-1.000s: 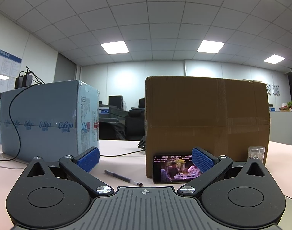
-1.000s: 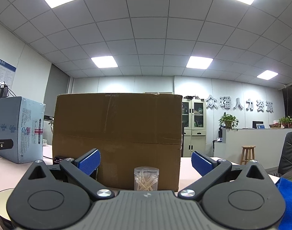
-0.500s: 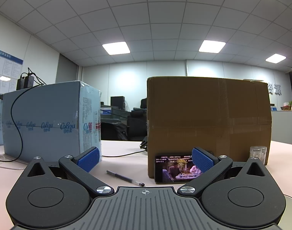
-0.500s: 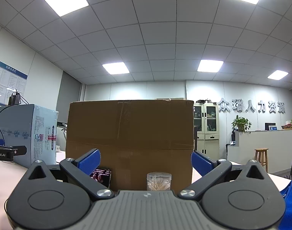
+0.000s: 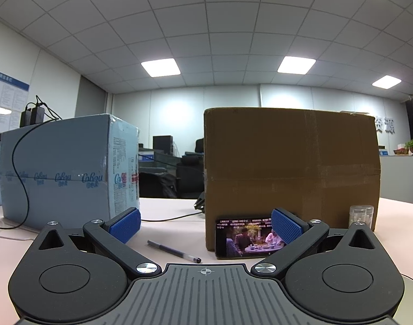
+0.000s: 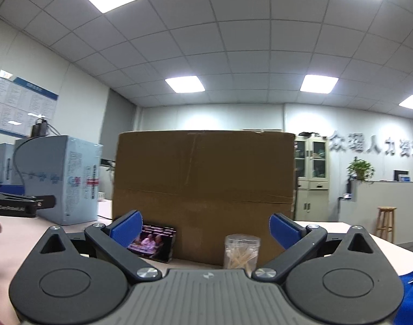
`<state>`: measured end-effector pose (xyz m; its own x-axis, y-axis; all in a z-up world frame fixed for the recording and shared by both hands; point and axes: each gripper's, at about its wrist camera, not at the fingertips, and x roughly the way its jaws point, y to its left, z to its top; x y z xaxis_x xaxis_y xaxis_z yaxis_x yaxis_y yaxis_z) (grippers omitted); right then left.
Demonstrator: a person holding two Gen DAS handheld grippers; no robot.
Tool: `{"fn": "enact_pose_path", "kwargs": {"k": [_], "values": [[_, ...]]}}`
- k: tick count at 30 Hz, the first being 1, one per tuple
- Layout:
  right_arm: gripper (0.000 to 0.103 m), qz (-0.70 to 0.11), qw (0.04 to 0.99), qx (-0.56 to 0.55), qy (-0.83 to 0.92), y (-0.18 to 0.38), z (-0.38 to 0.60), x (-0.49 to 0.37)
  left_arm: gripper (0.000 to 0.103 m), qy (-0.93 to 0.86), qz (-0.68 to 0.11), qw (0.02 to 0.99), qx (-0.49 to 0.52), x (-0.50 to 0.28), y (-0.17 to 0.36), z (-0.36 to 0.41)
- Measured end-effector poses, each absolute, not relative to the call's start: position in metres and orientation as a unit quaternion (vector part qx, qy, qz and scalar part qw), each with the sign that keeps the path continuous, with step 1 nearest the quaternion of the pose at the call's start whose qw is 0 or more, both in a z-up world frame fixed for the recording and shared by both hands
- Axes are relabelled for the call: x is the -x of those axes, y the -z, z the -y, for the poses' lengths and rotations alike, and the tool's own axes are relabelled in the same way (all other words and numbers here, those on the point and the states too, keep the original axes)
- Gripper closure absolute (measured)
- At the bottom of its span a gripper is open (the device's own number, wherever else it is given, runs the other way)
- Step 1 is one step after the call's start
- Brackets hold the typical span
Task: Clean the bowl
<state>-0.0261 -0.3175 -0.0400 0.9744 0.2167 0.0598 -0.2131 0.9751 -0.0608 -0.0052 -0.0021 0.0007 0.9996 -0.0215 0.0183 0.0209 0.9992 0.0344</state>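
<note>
2 claws gape: left claw (image 5: 205,226), right claw (image 6: 203,228); 1 bowl (image 5: 412,288).

left tool (image 5: 205,226): black arms, blue ribbed pads, silver screws | right tool (image 6: 205,228): same

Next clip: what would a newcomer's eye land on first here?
The big brown cardboard box standing mid-table, with a lit phone propped against its front, playing a video. A pale blue carton stands to its left, and a clear jar of cotton swabs sits near the box's right corner.
</note>
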Motion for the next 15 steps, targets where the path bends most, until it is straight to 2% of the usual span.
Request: {"fn": "enact_pose_path", "kwargs": {"k": [6, 15], "values": [[0.002, -0.001, 0.982, 0.048, -0.185, 0.029, 0.316, 0.031, 0.0, 0.029, 0.025, 0.998, -0.053, 0.018, -0.001, 0.012], [0.007, -0.075, 0.939, 0.127, -0.31, 0.028, 0.297, 0.048, 0.0, 0.026, 0.014, 0.999, -0.045, 0.021, -0.001, 0.01]]}}
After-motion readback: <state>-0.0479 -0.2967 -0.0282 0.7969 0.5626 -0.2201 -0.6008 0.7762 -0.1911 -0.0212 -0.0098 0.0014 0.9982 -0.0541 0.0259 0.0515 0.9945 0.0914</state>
